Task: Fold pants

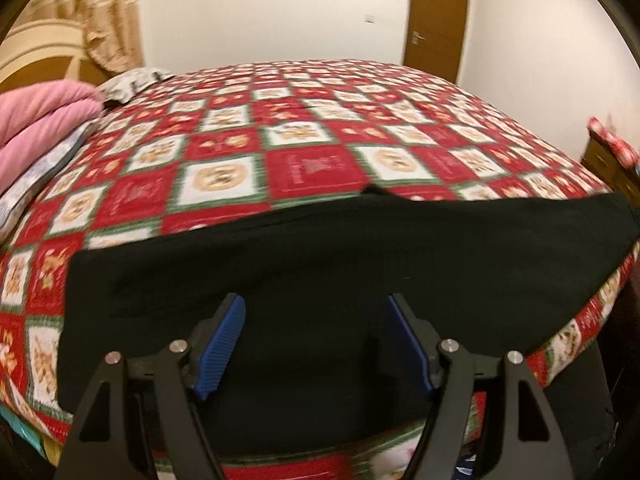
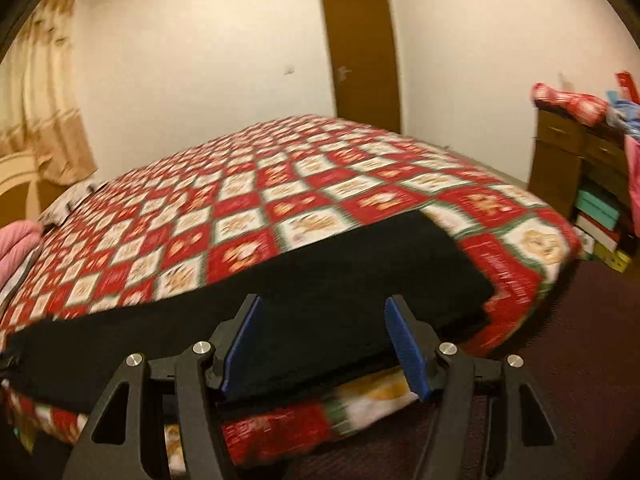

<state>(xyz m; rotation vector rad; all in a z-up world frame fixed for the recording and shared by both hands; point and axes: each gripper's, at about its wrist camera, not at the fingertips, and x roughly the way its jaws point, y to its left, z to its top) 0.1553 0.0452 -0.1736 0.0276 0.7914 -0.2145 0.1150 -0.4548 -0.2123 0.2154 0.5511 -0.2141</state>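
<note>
Pants [image 1: 320,264], black, lie flat in a long band along the near edge of the bed [image 1: 312,140]. Left gripper [image 1: 316,344] and right gripper [image 2: 324,344] hover over them, both spread wide and empty. Judged step: between folds; next, each must descend, pinch an edge and carry it across.

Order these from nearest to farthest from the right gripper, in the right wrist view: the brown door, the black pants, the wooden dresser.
1. Black pants: lying on the bed edge, directly beneath the right gripper.
2. Wooden dresser: off to the right, beside the bed.
3. Brown door: in the far wall, beyond the bed.
</note>
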